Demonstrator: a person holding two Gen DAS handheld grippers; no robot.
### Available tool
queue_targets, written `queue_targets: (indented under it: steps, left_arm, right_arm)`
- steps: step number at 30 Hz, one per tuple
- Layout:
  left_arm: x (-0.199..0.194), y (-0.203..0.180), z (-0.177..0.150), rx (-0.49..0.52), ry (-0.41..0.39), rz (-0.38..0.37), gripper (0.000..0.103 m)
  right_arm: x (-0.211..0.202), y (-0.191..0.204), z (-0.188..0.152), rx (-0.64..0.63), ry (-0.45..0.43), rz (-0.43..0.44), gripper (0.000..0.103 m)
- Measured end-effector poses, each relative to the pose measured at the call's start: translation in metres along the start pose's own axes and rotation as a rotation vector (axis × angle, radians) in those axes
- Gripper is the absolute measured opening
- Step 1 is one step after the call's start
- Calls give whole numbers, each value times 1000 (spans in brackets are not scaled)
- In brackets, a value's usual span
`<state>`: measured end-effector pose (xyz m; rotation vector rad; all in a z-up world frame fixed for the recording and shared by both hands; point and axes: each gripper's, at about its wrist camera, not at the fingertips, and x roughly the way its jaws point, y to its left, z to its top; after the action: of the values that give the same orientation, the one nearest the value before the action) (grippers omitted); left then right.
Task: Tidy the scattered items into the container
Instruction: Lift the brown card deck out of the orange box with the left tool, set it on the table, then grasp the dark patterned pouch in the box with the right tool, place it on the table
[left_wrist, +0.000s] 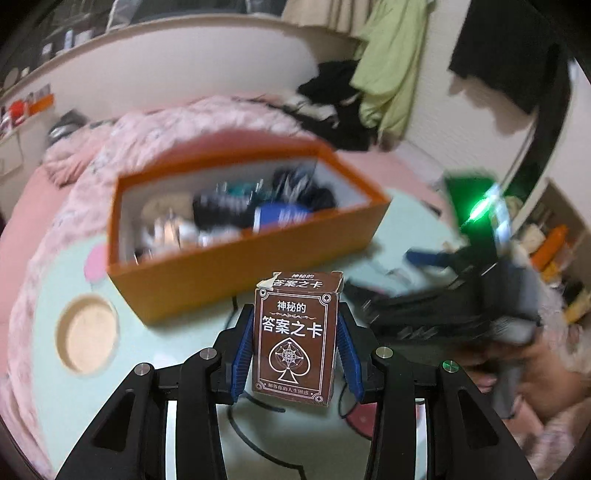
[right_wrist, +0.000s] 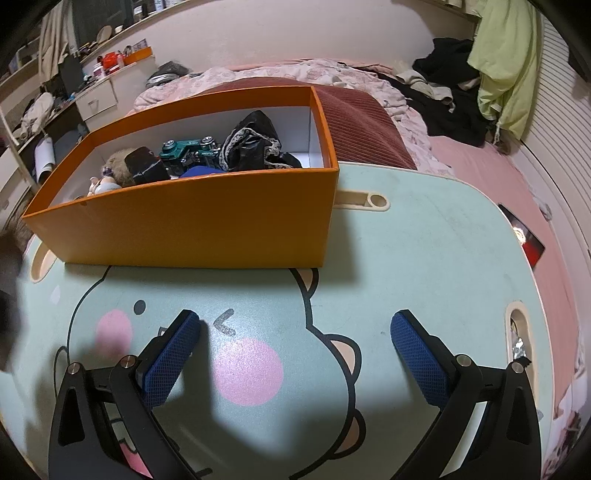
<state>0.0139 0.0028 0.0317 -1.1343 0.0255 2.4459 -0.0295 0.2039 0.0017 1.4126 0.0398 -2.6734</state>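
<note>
So the left gripper (left_wrist: 295, 347) has a brown card box (left_wrist: 297, 334) pinched upright between its blue pads (left_wrist: 242, 354), white Chinese lettering and a spade design facing the camera, top flap a bit torn. It's held up over the pale green table (left_wrist: 48, 398) with the orange box (left_wrist: 251, 273) right behind it, and that one's already got a pile of stuff inside. The left view is smeared with blur, so the contents are clearer from the other side: a teal toy truck (right_wrist: 188, 149), some black lacy fabric (right_wrist: 251, 142), something blue, something furry. The right gripper (right_wrist: 295, 354) sits with its jaws spread wide and nothing in them, hovering over the cartoon bear print on the table, orange box just ahead of it. Beyond the table there's a bed with a pink quilt (right_wrist: 288, 70) and a heap of dark clothes (right_wrist: 450, 92)
</note>
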Motion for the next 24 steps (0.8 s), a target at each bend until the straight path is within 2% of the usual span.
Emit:
queue_targets:
  steps: [2, 3, 4, 5, 8, 10, 15, 17, 19, 21, 24]
  left_arm:
    - [8, 3, -5, 2, 9, 31, 45]
    - [11, 4, -9, 8, 12, 57, 56]
    - [11, 4, -13, 14, 7, 81, 73]
    - [9, 2, -16, 20, -8, 94, 78]
    - [-1, 0, -20, 38, -50, 81, 81]
    - [-5, 1, -21, 41, -54, 74, 89]
    - [-11, 7, -23, -13, -51, 94, 90]
    - [-14, 13, -24, -51, -55, 84, 90]
    - [-19, 17, -25, -82, -74, 77, 90]
    - [-23, 20, -24, -94, -95, 86, 90]
    - [-29, 23, -24, -103, -114, 92, 90]
  right_arm:
    - [-3, -5, 0, 21, -11, 24, 103]
    - [-4, -8, -1, 30, -15, 34, 103]
    - [-5, -10, -1, 31, -18, 45, 103]
    - [-6, -12, -2, 24, -18, 54, 103]
    - [-10, -18, -6, 10, -21, 57, 103]
    - [-17, -22, -9, 15, -40, 75, 103]
    - [-49, -32, 3, 14, -121, 132, 91]
    - [-61, -32, 17, 15, -149, 172, 90]
    - [-69, -25, 41, 12, -165, 248, 86]
    - [-68, -11, 63, 3, -144, 314, 78]
    - [-44, 19, 97, -30, -53, 401, 64]
